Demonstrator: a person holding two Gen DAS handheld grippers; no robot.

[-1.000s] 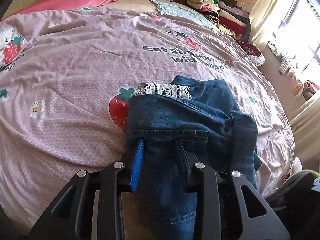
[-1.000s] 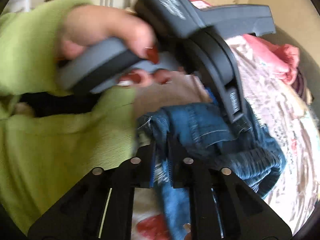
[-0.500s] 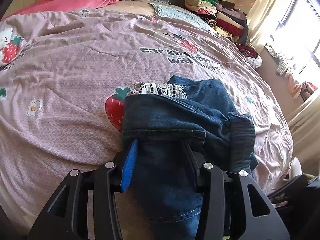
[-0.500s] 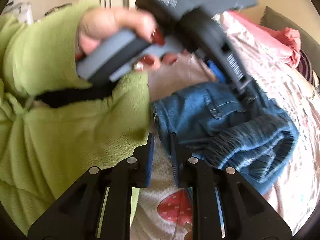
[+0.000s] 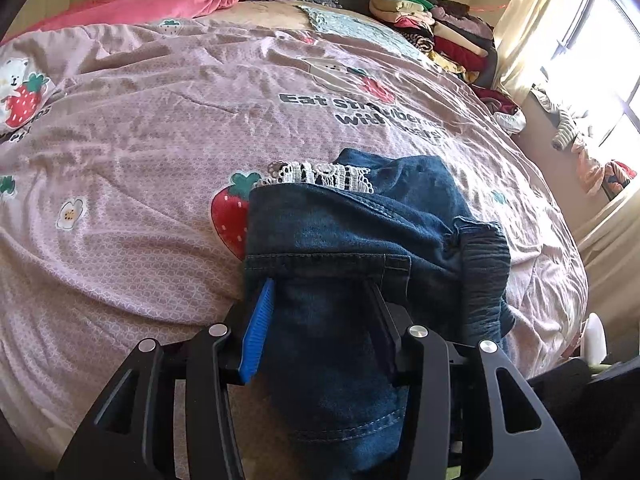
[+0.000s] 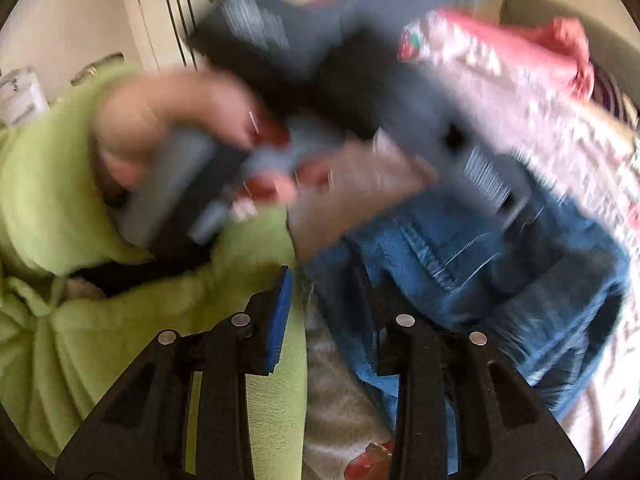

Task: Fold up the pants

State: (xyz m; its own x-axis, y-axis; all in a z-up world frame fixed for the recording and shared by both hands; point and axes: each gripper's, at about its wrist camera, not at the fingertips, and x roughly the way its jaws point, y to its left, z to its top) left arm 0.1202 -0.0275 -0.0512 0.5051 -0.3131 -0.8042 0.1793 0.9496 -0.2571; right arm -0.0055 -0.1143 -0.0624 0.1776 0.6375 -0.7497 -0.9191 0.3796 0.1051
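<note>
Looking past my left gripper (image 5: pixel 320 320), I see its jaws apart with the folded pants (image 5: pixel 360 240) lying between them, ahead on the bed (image 5: pixel 160 128), with wide bare bedspread ahead and to the left. My right gripper (image 6: pixel 324 320) is opening at the pants' near edge, nothing clearly pinched. The clothes stack (image 5: pixel 432 28) sits far ahead-right, and the person's green sleeve (image 6: pixel 80 320) crowds its left.
</note>
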